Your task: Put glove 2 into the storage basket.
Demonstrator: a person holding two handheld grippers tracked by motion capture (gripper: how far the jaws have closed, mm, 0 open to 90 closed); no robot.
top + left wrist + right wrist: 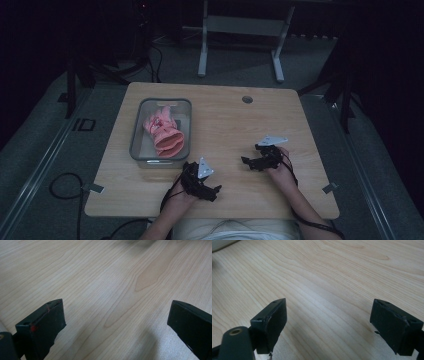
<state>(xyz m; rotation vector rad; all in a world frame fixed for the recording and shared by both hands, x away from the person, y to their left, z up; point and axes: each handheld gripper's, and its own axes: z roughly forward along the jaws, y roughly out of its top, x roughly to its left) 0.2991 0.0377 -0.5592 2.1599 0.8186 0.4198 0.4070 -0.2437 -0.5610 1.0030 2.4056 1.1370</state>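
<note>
A pink glove (164, 130) lies crumpled inside a clear plastic bin (136, 131) on a wooden table (235, 125), just ahead of the left tongs (212, 191) and slightly to their outer side, and well off to the left of the right tongs (246, 161). Neither pair touches glove or bin. Both sets of tongs rest low over bare tabletop near the person's edge, each held in a hand entering from below; the left tongs (113, 322) stand spread wide with nothing between the jaws, and the right tongs (328, 322) are likewise spread and empty, wood grain showing in the gap. The work appears to be at its opening step, with the reach toward the bin not yet begun. The next move likely calls for the left tongs to lift, swing forward over the bin's near rim and come down on the glove's ribbed cuff (169, 144), which faces them, while the right tongs steady the bin or wait.
</note>
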